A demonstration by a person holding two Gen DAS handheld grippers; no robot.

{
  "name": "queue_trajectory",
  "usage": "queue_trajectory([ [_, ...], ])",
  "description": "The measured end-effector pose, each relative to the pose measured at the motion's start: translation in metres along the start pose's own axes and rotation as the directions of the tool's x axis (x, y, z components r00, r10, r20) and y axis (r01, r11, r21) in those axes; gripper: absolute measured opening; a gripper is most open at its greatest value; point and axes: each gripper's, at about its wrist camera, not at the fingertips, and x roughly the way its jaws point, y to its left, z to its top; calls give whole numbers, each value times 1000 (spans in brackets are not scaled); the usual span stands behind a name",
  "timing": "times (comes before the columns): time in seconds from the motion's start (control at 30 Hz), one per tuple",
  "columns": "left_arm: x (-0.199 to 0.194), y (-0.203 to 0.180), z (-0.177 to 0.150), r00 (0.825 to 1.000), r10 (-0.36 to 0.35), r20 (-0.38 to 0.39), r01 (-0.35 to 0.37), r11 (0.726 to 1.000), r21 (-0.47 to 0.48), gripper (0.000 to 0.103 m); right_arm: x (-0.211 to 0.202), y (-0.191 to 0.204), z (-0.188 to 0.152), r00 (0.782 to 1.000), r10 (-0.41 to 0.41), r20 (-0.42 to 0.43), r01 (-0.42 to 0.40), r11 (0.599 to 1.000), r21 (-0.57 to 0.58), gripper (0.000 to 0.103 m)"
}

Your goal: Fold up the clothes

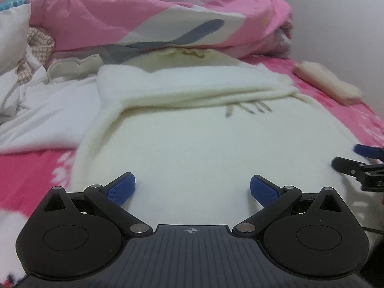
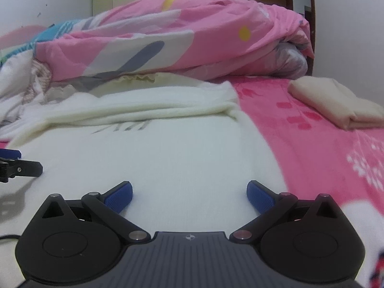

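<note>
On the far left a heap of white laundry (image 1: 36, 88) lies crumpled on the pink sheet (image 1: 28, 168). Next to it the cream top (image 1: 204, 144) lies spread flat down the bed, with a fold of its own cloth doubled across the far end, just above a row of grey marks.

The left gripper (image 1: 192, 190) hangs low over the near part of the top, jaws wide apart, nothing between them. The right gripper (image 2: 189, 195) does the same just to its right, also spread and empty; each shows at the edge of the other's view, so they are close together over the same cloth.

Right of the top is bare sheet, then a beige garment (image 2: 336, 103) lying folded, well apart. A pink quilt (image 2: 168, 40) is piled behind everything.

The far end is already turned over, so I judge the fold to be midway, though whether the near hem or a side goes next is not settled. Whichever edge it is, each gripper should come down at a corner of it, wide of the other, and pinch one layer only. Lift both ends level and carry them together so the crease runs straight. The knit looks soft and thick and may sag or drag the lower layer along, so lay it down slowly, then smooth it.
</note>
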Motion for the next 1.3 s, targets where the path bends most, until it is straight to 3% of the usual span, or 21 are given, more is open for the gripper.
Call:
queue_trajectory([
  [0.1, -27, 12, -6, 999, -29, -45, 29, 1000, 7, 103, -21, 4, -11, 1000, 18, 8, -18, 1000, -6, 103],
  [0.2, -60, 26, -6, 998, -2, -55, 4, 999, 39, 103, -39, 8, -20, 998, 55, 12, -55, 998, -7, 103],
  [0.33, -101, 40, -11, 996, 52, -69, -47, 996, 71, 103, -58, 11, -24, 983, 170, 62, -173, 984, 41, 103],
  [0.4, -114, 43, -22, 996, 36, -85, -32, 998, 52, 103, -64, 10, -24, 963, 246, 105, -255, 963, 83, 103],
  [0.63, -110, 33, -87, 985, -104, -138, 87, 988, -128, 97, -61, 9, -24, 857, 490, 160, -515, 827, 225, 97],
  [0.73, -102, 22, -105, 978, -150, -146, 127, 980, -156, 93, -54, 9, -27, 803, 578, 146, -593, 753, 285, 87],
  [0.8, -95, 16, -110, 973, -168, -156, 141, 976, -166, 76, -51, 10, -31, 769, 625, 133, -630, 706, 323, 81],
  [0.97, -84, 22, -111, 966, -208, -150, 175, 962, -208, 65, -52, 19, -44, 683, 722, 112, -702, 605, 376, 74],
  [1.17, -76, 39, -118, 950, -291, -117, 246, 922, -299, 59, -52, 26, -64, 573, 814, 99, -751, 472, 461, 73],
  [1.23, -71, 42, -120, 944, -313, -107, 264, 908, -325, 54, -45, 28, -72, 542, 835, 90, -742, 426, 518, 73],
  [1.3, -70, 44, -121, 937, -335, -95, 286, 895, -342, 35, -35, 30, -80, 520, 852, 68, -715, 390, 581, 69],
])
